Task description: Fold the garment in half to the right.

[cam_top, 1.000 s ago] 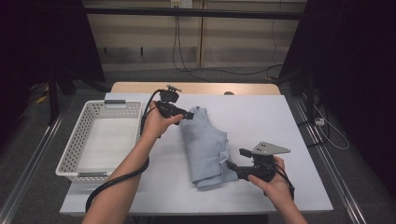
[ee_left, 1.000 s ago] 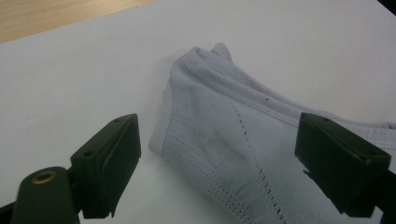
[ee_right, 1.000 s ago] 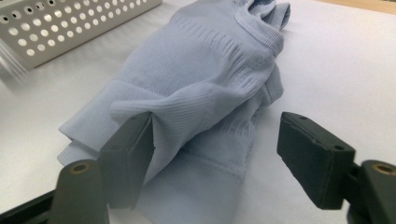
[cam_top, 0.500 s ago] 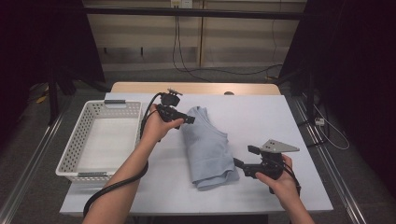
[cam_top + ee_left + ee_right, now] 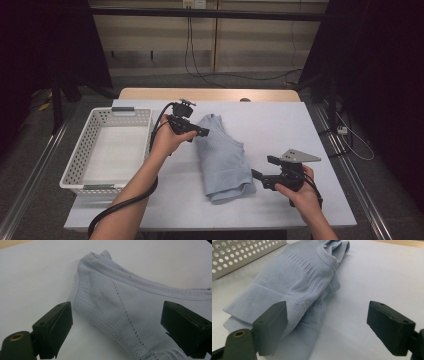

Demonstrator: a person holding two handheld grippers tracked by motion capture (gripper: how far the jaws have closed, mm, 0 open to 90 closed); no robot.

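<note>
White counter (image 5: 300, 130): folded shirt (image 5: 222, 157), long axis 12–6. Left claw (image 5: 204, 133) at 11, right claw (image 5: 256, 175) at 4, jaws just widened; both apart, empty.

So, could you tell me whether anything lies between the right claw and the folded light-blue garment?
Nothing visible does: the right claw stands open just beside the folded light-blue knit garment, bare white table between them.
</note>
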